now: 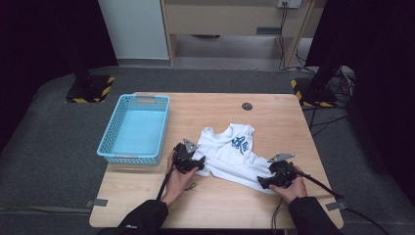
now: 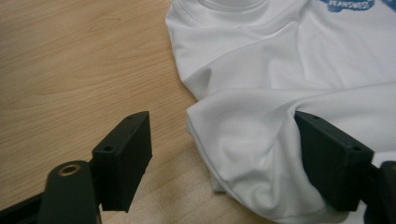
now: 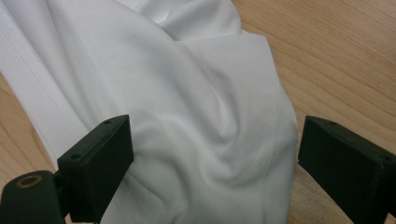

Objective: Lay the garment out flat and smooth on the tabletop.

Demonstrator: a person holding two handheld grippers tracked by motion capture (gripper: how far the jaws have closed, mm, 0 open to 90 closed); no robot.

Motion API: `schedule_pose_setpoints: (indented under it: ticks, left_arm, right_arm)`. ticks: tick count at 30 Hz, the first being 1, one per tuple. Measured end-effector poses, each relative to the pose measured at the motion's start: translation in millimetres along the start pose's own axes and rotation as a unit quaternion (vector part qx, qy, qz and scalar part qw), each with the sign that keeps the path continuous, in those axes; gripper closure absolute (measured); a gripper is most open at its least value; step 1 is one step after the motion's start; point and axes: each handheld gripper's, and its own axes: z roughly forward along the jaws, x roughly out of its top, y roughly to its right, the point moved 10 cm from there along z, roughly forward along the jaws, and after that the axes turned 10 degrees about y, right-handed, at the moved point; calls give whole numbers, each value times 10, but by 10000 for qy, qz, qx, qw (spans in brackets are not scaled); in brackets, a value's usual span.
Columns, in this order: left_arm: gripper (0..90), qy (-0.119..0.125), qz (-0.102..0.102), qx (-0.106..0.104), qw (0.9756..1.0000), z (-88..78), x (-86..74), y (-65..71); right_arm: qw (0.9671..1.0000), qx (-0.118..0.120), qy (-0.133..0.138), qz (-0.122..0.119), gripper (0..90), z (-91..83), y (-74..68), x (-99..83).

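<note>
Centrally on the table [image 1: 220, 196] lies a crumpled white T-shirt [image 1: 230, 154] with a blue print, and a pair of tongs works at each of its near corners. Left tongs [image 2: 219, 163]: jaws spread wide, with a folded sleeve edge lying between them; one jaw stands on bare wood just beside the cloth, while the other touches the fabric, which bulges against it. No pinch is visible. Right tongs [image 3: 215, 163]: jaws likewise spread, a rumpled mound of the shirt between them, the cloth touching one jaw and just short of the other. From the high view the left tongs [image 1: 188, 159] and right tongs [image 1: 274, 178] appear as dark shapes whose jaw tips are too small to make out; the hands and dark sleeves are cut off by the lower edge. Beyond the left tongs stands a blue basket [image 1: 134, 156], apart from the shirt. The print's lettering is cut off in the left gripper view.
</note>
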Motion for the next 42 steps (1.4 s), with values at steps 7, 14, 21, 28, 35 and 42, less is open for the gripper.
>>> schedule_pose_setpoints:
  ticks: [7, 14, 21, 28, 35, 42]
  left_arm:
    - [200, 122, -114, -158, 9997, -100, 73, 73]
    - [179, -199, 131, -333, 9992, -96, -27, 274]
    - [165, -569, 250, -465, 9970, -232, -197, 287]
    - [162, -753, 654, -607, 9932, -371, -248, 327]
    - [174, -1177, 1079, -904, 9830, -506, -300, 318]
    - [365, -1115, 767, -964, 9861, -492, -263, 295]
  right_arm:
    - [10000, -49, -52, -54, 89, -18, 16, -10]
    - [9999, -55, -69, -54, 90, -26, 17, -15]
    - [10000, -41, -46, -38, 89, -29, 21, -29]
    - [9999, -32, -77, 84, 84, -69, 83, -86]
    - [9999, -85, -97, 111, 69, -87, 155, -114]
    - [9996, -169, -118, 204, 59, -88, 238, -128]
